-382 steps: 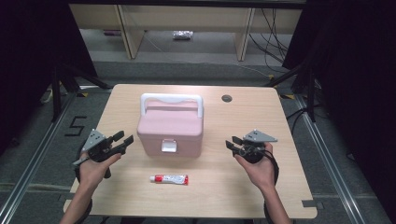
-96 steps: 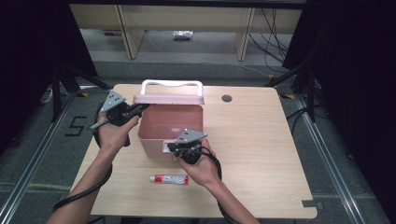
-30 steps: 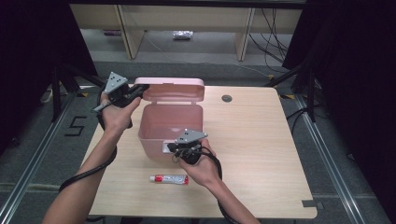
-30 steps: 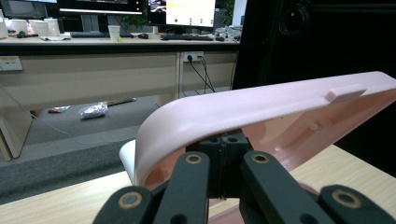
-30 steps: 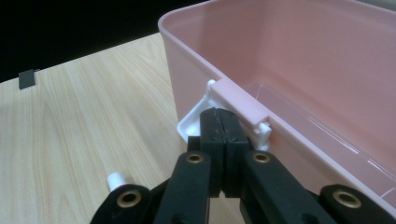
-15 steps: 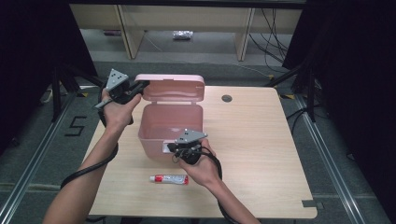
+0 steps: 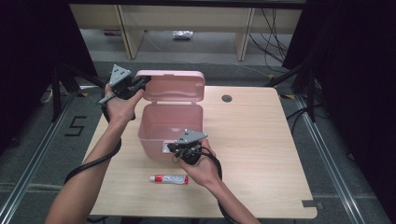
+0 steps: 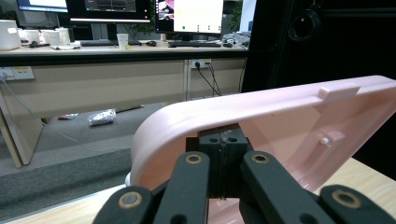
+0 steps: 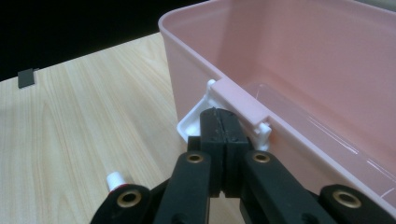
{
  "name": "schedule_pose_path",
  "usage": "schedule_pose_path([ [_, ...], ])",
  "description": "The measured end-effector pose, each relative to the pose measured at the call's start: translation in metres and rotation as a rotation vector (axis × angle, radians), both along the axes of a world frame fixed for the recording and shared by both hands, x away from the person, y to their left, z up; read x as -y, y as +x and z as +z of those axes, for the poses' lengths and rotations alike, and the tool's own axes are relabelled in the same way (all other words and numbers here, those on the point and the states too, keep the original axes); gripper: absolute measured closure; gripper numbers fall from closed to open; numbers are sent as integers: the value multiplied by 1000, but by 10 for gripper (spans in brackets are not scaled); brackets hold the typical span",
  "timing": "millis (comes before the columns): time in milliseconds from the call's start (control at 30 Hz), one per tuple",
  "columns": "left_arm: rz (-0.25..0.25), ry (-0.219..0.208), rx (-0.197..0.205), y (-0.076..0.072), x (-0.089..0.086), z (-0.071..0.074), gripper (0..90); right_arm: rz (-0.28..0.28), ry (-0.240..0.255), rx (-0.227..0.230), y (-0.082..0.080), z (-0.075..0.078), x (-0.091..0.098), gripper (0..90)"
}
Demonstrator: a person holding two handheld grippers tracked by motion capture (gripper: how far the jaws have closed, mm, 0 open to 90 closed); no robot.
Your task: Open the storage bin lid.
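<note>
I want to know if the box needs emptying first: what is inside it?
The pink box stands open, lid raised. Its visible floor and walls are bare pink plastic with nothing on them. The near wall hides the front strip of the floor in the high view, so that strip stays unchecked.

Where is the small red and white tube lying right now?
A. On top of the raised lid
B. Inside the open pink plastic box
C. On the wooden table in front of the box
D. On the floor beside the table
C: the small red and white tube lies on the light wooden table, on the person's side of the open pink plastic box.
</note>
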State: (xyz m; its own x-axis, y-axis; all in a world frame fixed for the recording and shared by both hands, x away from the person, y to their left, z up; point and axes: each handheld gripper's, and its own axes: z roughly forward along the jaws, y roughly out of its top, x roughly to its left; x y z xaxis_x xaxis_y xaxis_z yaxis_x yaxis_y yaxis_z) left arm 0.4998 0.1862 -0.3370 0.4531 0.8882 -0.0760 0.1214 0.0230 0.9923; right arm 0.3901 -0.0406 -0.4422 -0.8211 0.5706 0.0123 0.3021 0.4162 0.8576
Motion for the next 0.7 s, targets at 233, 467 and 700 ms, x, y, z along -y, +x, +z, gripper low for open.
schedule_pose_path([
  [233, 10, 8, 0, 5, 0, -1, 900, -3, 14, 6, 0, -1, -1, 900],
  [467, 15, 8, 0, 10, -1, -1, 899, 1, 5, 2, 0, -1, 0, 900],
  [700, 23, 13, -3, 15, -1, 0, 900, -2, 14, 9, 0, -1, -1, 900],
])
